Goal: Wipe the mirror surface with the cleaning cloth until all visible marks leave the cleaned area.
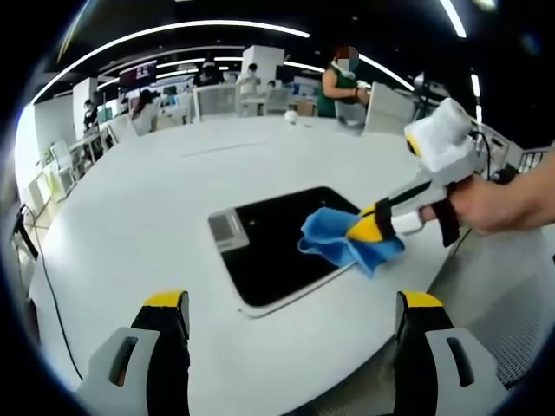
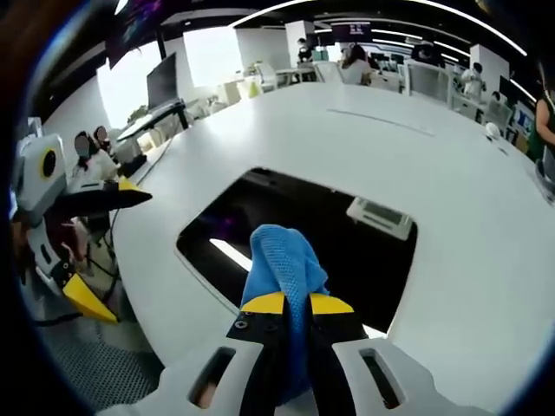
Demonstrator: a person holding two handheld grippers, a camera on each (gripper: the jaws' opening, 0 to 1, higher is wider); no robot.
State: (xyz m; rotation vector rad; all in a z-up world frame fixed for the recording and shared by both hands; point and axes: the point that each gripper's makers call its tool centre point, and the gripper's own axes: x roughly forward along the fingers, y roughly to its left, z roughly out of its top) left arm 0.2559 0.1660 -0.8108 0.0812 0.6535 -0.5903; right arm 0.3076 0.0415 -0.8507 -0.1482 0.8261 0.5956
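Right gripper point(image 2: 295, 305): your jaws clenched on the blue cloth point(image 2: 282, 260), pressed to the mirror point(image 2: 347, 251).
Left gripper point(image 1: 290, 303): your jaws released, off the mirror's near edge.
Mirror: flat on the white worktop point(image 1: 156, 191).

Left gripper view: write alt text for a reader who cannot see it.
The right gripper, held in a person's hand, presses a blue cloth onto the near right corner of a dark mirror lying flat on a white table. The left gripper hovers open in the foreground, holding nothing. People sit at desks in the office behind.
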